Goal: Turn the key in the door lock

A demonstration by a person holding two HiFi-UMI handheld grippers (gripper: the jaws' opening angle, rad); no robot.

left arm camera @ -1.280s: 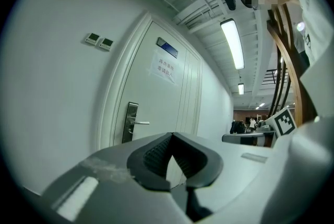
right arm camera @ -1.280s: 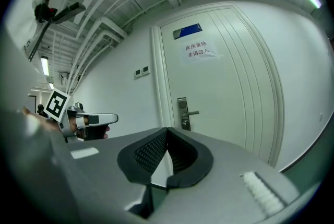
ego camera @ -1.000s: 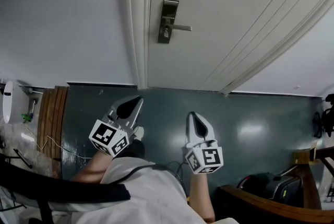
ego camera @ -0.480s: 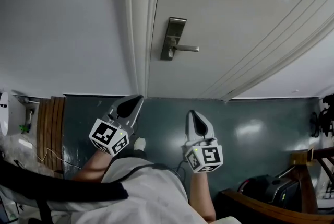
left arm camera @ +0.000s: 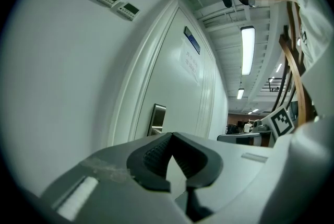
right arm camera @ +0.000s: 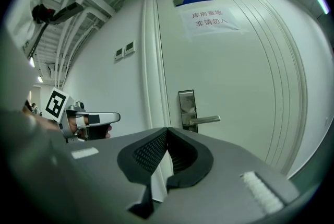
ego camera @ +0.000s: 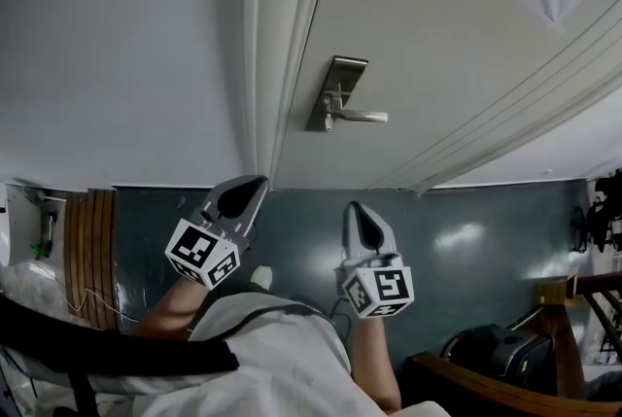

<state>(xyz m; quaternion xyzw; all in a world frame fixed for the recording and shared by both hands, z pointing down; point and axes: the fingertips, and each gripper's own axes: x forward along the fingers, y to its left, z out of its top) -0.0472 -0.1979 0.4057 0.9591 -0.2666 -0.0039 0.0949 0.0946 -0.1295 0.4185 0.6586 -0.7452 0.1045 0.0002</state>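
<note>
Facing the door with both grippers empty, well apart from the lock

Left gripper (ego camera: pixel 259 180) and right gripper (ego camera: pixel 354 208) are side by side above the dark floor (ego camera: pixel 466 230), pointing toward the door (ego camera: pixel 437 46); each pair of jaws is pressed together with nothing between; the lock plate (ego camera: pixel 336 92) sits at the door's left edge, just beside the frame (ego camera: pixel 277 46); its lever handle (ego camera: pixel 367 117) reaches right; whether a key sits in it is too small to tell.
</note>
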